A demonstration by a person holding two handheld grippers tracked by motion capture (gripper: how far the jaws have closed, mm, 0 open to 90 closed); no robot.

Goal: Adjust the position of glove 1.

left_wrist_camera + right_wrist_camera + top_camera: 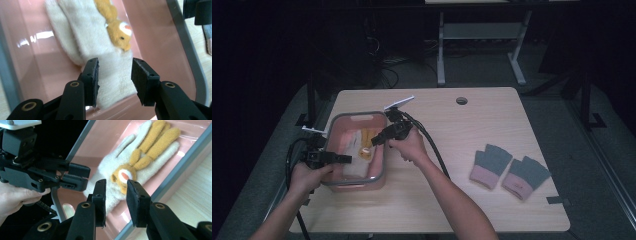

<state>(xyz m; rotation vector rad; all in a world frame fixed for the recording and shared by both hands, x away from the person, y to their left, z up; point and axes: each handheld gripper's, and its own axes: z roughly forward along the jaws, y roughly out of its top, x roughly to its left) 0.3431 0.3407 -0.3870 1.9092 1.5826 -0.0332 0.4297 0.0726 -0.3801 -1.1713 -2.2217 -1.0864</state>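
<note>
Both grippers hover over the pink bin [379,165], where a cream bunny mitten [117,187] lies flat; left gripper [114,75] and right gripper [115,195] hold their jaws parted, pinching nothing, apparently poised to lift it.

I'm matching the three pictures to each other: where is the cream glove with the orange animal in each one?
High view: cream glove left of centre, inside the pink bin.
Left gripper view: upper middle, running down behind the jaws.
Right gripper view: upper middle, beyond the jaws.
Shared landmark: the bin's grey rim.
</note>
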